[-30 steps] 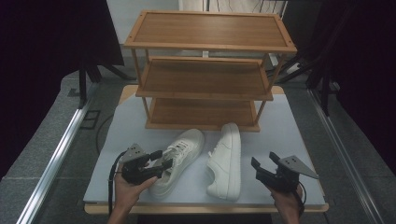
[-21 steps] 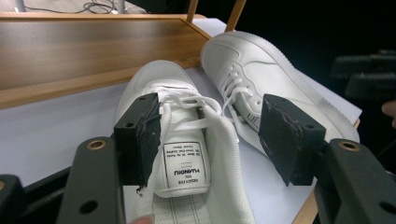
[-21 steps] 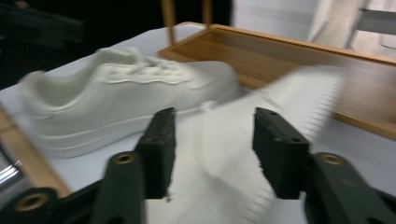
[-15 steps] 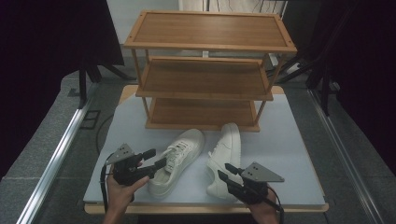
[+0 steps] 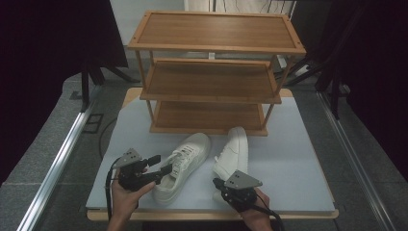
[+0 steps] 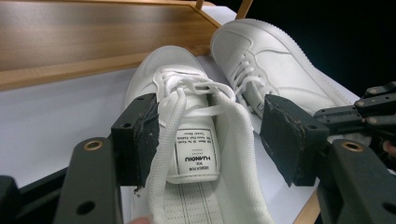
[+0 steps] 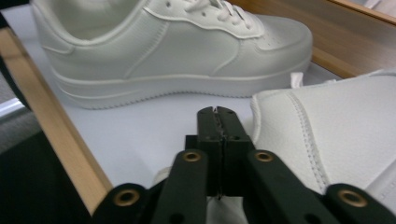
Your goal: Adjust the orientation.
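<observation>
Holding the left claw (image 5: 161, 165) released, straddling the tongue of the white lace-up leather sneaker (image 5: 185, 159) on the pale grey surface (image 5: 298, 163), toe aiming at one o'clock. Just finishing clenching the right claw (image 7: 217, 114) on nothing, nudging beside the second white sneaker's (image 5: 233, 151) heel at two o'clock.

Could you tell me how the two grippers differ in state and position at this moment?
The left gripper stands open, jaws straddling the left shoe's tongue; the right gripper is shut on nothing, beside the right shoe's heel. The left points across its shoe; the right sits behind its own. Both are hand-held, low over the table.
</observation>
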